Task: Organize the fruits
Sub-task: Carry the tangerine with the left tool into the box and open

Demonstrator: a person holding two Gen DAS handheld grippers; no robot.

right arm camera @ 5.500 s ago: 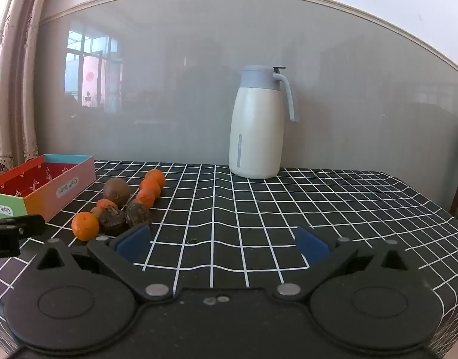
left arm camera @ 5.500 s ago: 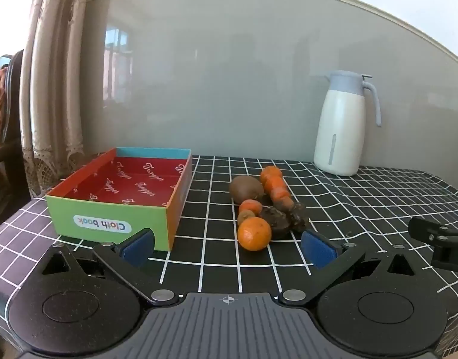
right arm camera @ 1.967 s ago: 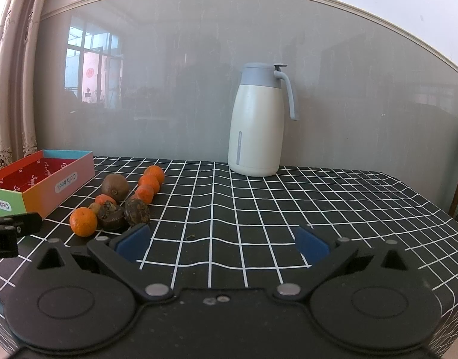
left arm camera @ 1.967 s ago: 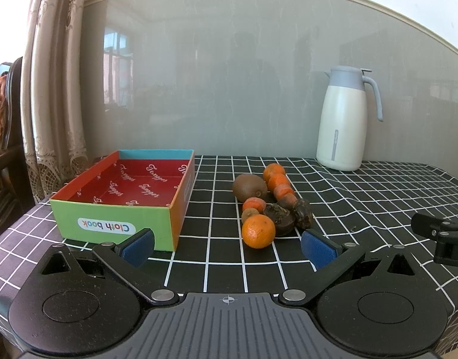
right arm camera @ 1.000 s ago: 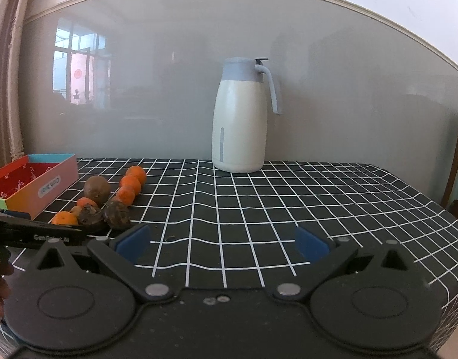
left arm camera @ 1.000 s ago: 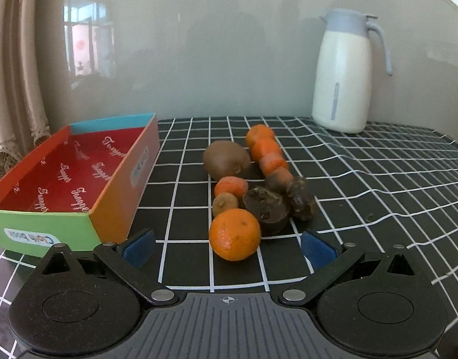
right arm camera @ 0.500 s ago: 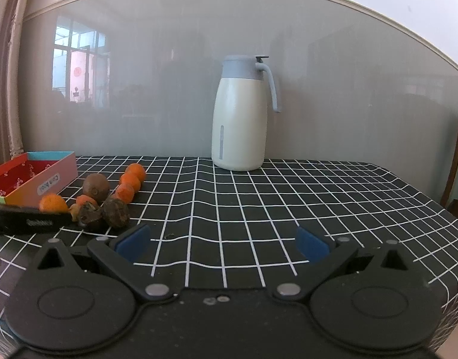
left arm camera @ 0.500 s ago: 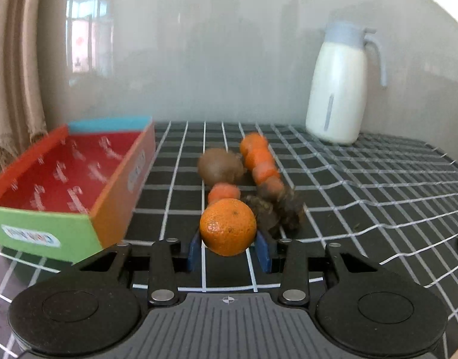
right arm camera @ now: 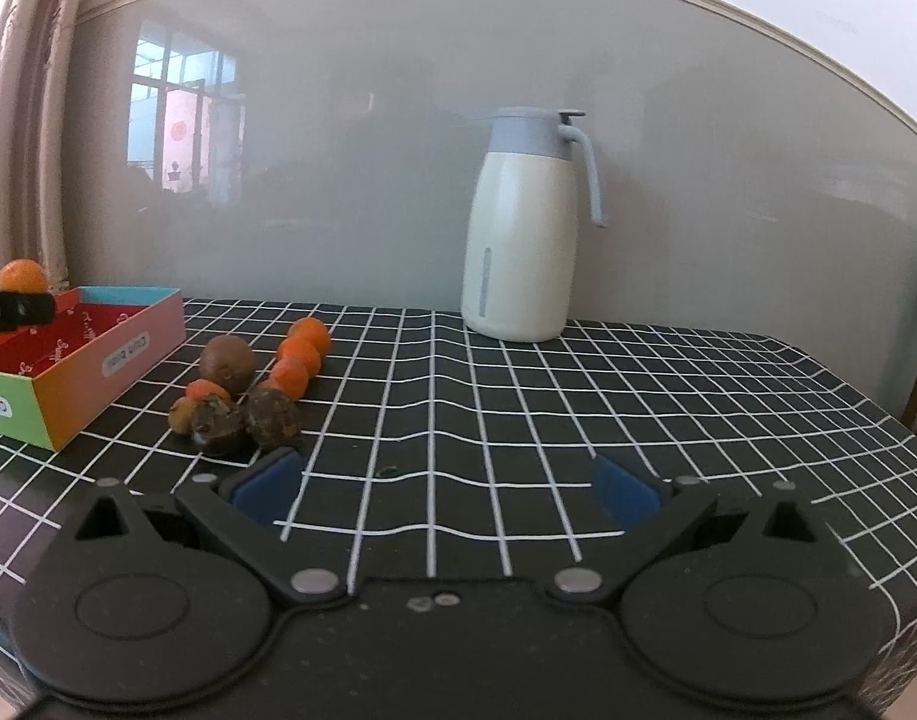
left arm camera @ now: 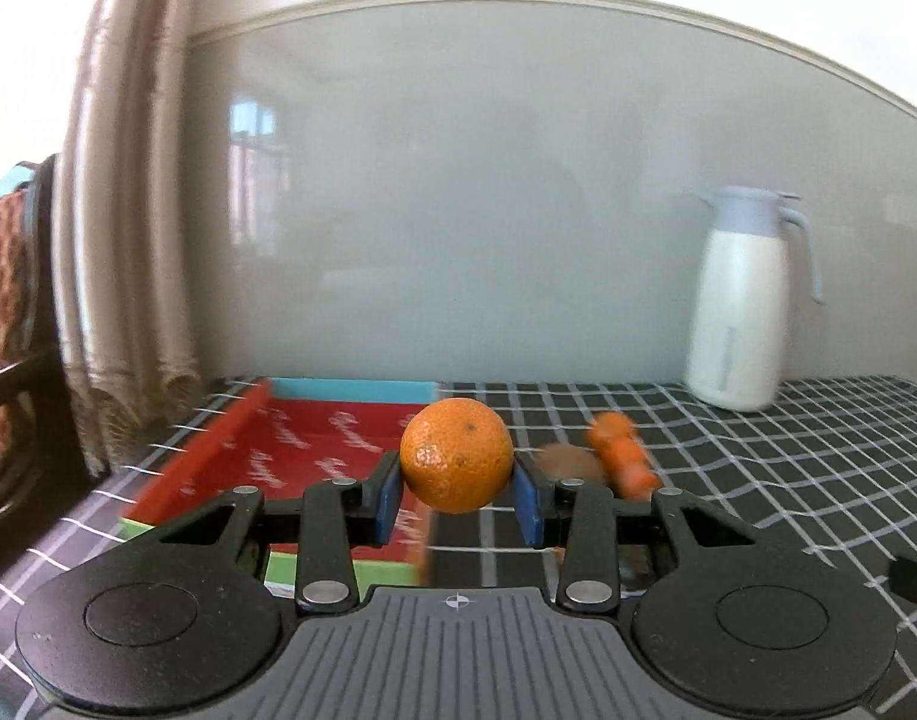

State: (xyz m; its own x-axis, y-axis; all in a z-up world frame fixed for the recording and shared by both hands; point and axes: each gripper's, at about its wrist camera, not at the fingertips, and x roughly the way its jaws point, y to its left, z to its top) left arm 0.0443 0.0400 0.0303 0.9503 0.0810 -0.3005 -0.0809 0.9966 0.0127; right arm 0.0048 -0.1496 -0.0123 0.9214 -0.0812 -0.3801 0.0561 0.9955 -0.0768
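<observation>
Left gripper clamped on orange, blue pads pressing both sides, fruit lifted clear of tabletop. Red-lined box just beyond and left of it. Right gripper wide open, empty; remaining fruit pile ahead-left of it.

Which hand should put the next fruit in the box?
Left, probably. The left gripper already holds an orange by the box. The right gripper is open and farther away.
</observation>
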